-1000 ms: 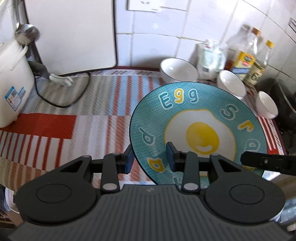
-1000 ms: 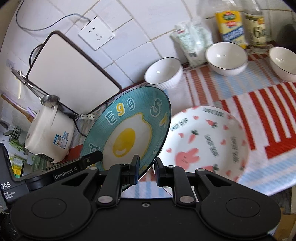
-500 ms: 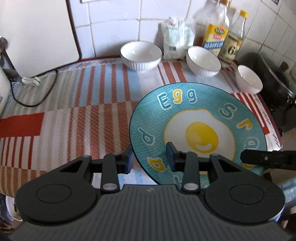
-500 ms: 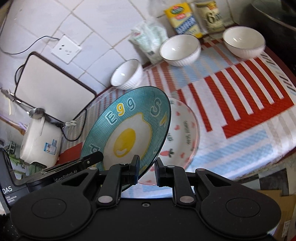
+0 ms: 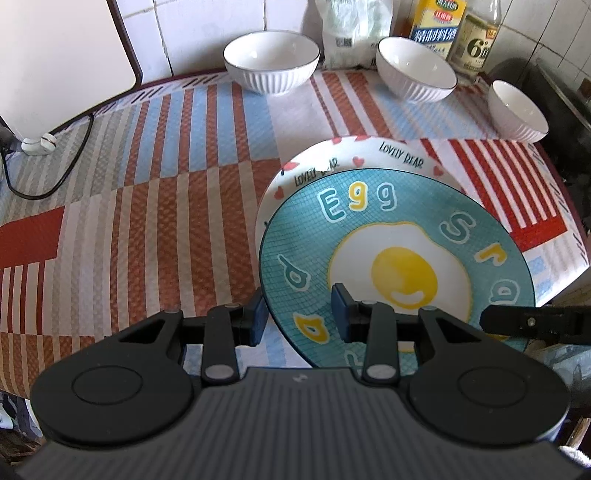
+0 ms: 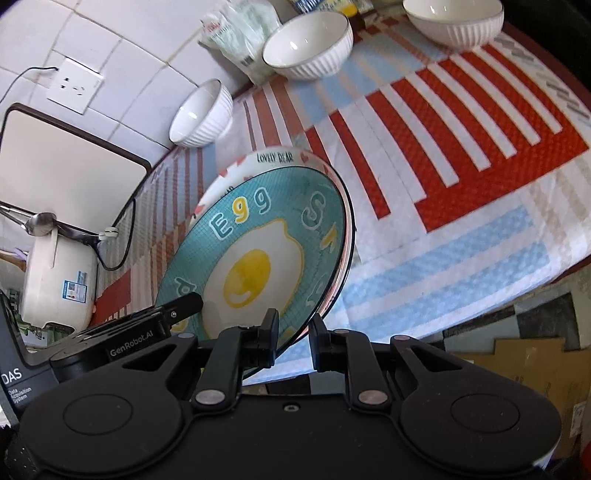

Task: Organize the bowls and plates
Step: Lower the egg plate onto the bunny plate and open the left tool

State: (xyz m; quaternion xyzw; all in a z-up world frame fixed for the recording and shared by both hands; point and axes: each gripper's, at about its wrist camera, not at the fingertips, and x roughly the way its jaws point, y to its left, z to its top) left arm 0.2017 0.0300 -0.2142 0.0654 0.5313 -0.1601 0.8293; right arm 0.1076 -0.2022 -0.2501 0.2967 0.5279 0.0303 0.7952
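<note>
A teal plate with a fried-egg picture (image 5: 399,236) (image 6: 258,240) is held at its near rim from both sides. My left gripper (image 5: 298,314) is shut on the rim's left part, one pad under it and one on top. My right gripper (image 6: 295,338) is shut on the rim's right part. The teal plate hangs tilted just over a white "Lovely Bear" plate (image 5: 354,155) (image 6: 275,158) on the striped cloth and covers most of it; whether they touch I cannot tell. Three white ribbed bowls (image 5: 271,61) (image 5: 415,68) (image 5: 517,110) stand along the back.
A white board (image 5: 62,55) leans on the tiled wall at the left, with a black cable (image 5: 55,177) below it. A rice cooker (image 6: 59,280) stands far left. A bag (image 5: 351,33) and bottles (image 5: 437,26) line the back wall. A dark pot (image 5: 554,103) sits at the right edge.
Both grippers have carried the teal plate down and to the right. The white plate, earlier beside it, now lies mostly beneath it. Both grips are unchanged.
</note>
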